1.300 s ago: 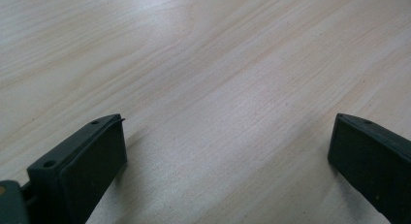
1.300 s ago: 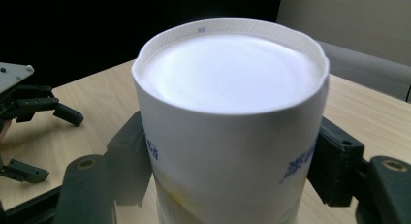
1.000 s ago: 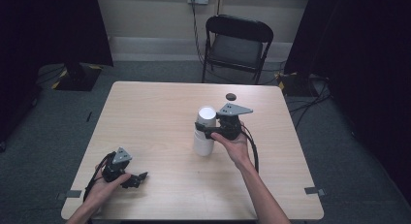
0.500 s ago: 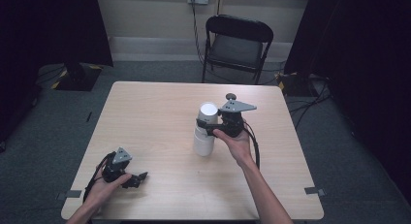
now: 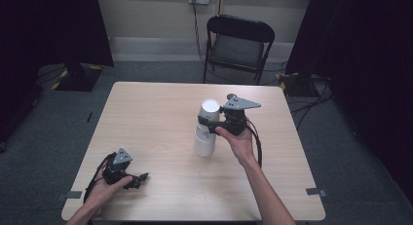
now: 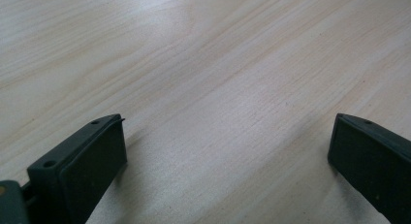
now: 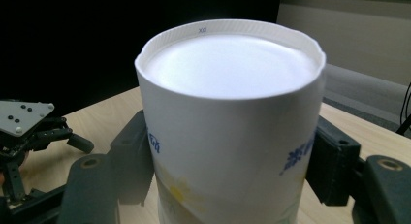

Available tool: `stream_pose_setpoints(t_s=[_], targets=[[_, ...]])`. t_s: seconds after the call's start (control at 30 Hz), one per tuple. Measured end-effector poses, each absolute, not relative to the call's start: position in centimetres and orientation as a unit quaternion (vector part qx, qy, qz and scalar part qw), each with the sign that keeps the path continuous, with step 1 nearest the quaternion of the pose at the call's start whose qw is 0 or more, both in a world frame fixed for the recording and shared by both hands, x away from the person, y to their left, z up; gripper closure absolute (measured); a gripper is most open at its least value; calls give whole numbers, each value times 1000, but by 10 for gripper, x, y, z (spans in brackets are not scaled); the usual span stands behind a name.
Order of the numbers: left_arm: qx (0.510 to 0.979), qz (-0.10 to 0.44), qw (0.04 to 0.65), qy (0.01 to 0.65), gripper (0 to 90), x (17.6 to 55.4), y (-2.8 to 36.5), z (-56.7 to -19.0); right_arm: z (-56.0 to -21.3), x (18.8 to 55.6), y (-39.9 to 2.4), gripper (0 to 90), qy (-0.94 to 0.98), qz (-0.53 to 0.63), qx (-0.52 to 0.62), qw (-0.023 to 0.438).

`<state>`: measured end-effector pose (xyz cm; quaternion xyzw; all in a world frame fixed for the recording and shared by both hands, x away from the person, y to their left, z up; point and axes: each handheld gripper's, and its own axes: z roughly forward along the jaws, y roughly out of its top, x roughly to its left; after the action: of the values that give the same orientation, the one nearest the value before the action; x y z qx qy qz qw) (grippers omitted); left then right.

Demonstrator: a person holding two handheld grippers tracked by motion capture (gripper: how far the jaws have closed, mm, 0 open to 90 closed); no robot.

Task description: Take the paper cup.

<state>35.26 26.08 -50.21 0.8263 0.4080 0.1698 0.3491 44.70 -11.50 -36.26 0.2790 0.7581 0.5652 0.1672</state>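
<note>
A stack of white paper cups stands upside down near the table's middle. The top cup point(image 5: 210, 109) leans a little on the lower one point(image 5: 204, 143). My right gripper point(image 5: 209, 121) comes at it level from the right. Its jaws have just been closing, and both pads now press on the top cup's sides. In the right gripper view that cup point(image 7: 228, 117), base up with blue and yellow print, sits between the right gripper's point(image 7: 228, 166) jaws. My left gripper point(image 5: 140, 178) rests on the table at the front left. In the left gripper view, the left gripper point(image 6: 228, 151) is open over bare wood.
The light wooden table point(image 5: 160, 108) has a small dark object point(image 5: 230, 95) lying behind my right gripper. A black folding chair point(image 5: 238, 42) stands beyond the far edge. Dark curtains hang at both sides, and cables lie on the floor at the right.
My right gripper and the top cup have shifted slightly up and back, and the top cup now leans on the cup under it. The left hand has stayed put.
</note>
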Motion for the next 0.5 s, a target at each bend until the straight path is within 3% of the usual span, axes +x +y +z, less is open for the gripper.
stream_pose_setpoints(t_s=[0.5], targets=[[825,172,348,412,0,352,260,-502,-340,441,-120,306,746,576,279,186]])
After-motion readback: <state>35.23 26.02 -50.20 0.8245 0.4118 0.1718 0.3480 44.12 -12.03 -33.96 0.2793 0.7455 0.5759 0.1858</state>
